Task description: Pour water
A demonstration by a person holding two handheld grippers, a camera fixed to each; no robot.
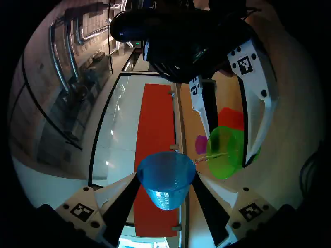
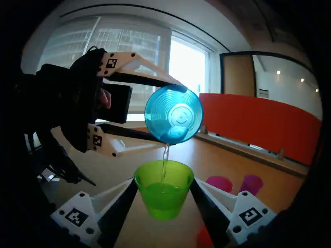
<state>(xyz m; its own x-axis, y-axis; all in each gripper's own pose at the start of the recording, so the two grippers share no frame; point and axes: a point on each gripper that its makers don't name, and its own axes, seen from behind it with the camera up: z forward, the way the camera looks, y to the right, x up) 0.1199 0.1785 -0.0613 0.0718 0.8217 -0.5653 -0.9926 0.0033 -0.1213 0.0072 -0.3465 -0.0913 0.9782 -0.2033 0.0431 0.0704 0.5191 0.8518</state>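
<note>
Above upright green cup [image 2: 164, 194], blue cup [image 2: 173, 114] near-horizontal, lip downward.

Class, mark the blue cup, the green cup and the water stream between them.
blue cup [image 2: 173, 113], right gripper view, inner base.
green cup [image 2: 164, 206], right gripper view, outer wall.
water stream [image 2: 165, 161], right gripper view, mid-fall.

Views face each other closely, sharing blue cup [image 1: 166, 182] and green cup [image 2: 164, 198].

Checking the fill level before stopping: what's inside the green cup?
The green cup holds water, surface below the rim; a thin stream falls in from the tilted blue cup above. Exact depth is blurred by the tinted wall.
</note>
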